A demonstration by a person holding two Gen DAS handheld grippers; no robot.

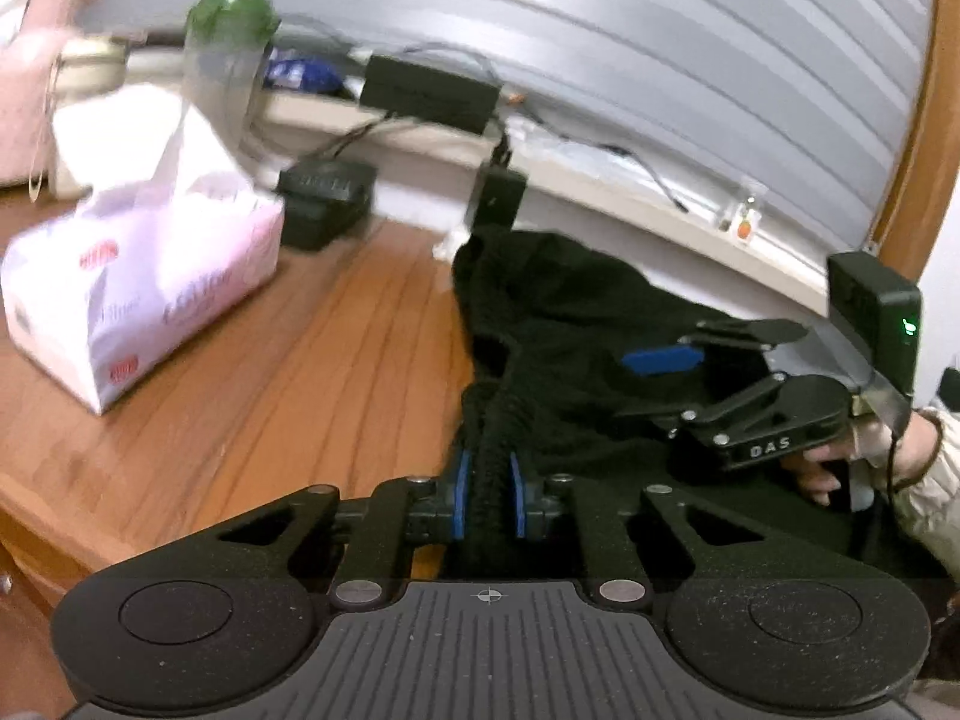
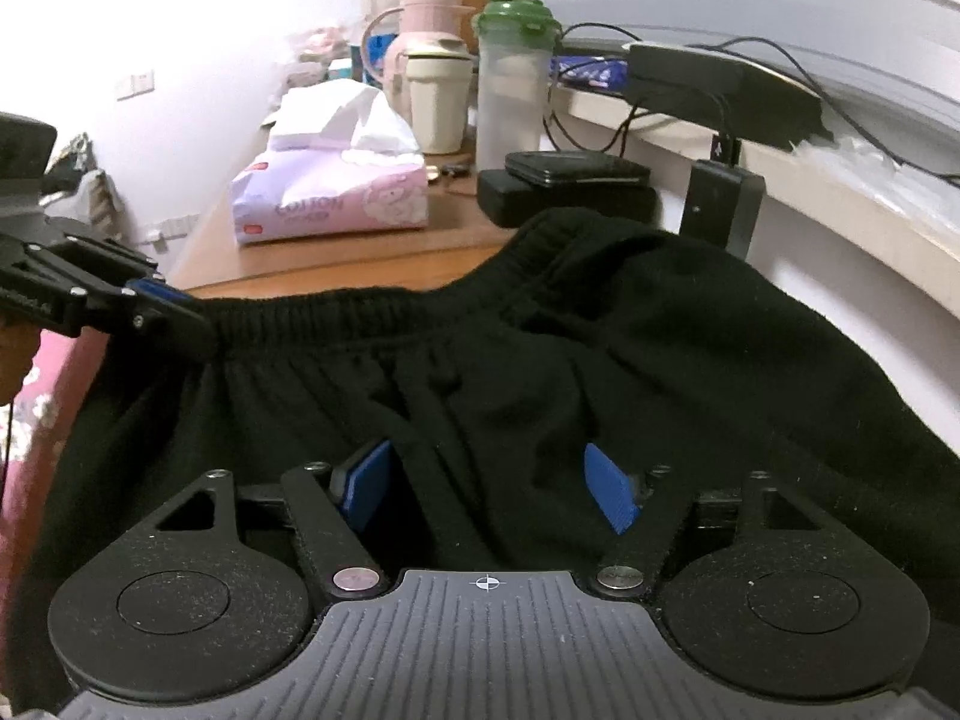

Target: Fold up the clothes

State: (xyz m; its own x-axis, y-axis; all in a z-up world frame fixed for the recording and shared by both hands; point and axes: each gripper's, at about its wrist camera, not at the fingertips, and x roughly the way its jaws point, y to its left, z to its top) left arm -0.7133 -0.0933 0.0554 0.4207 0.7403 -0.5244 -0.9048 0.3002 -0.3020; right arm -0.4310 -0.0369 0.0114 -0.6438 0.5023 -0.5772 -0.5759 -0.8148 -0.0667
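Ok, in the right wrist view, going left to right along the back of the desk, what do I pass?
Tissue pack → pink jug → cream cup → green-lidded bottle → flat black case → small black box standing upright.

Tissue pack print motion-blurred; black garment cut by lower edge.

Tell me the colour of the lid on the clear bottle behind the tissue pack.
Green. The lid shows best in the right wrist view.
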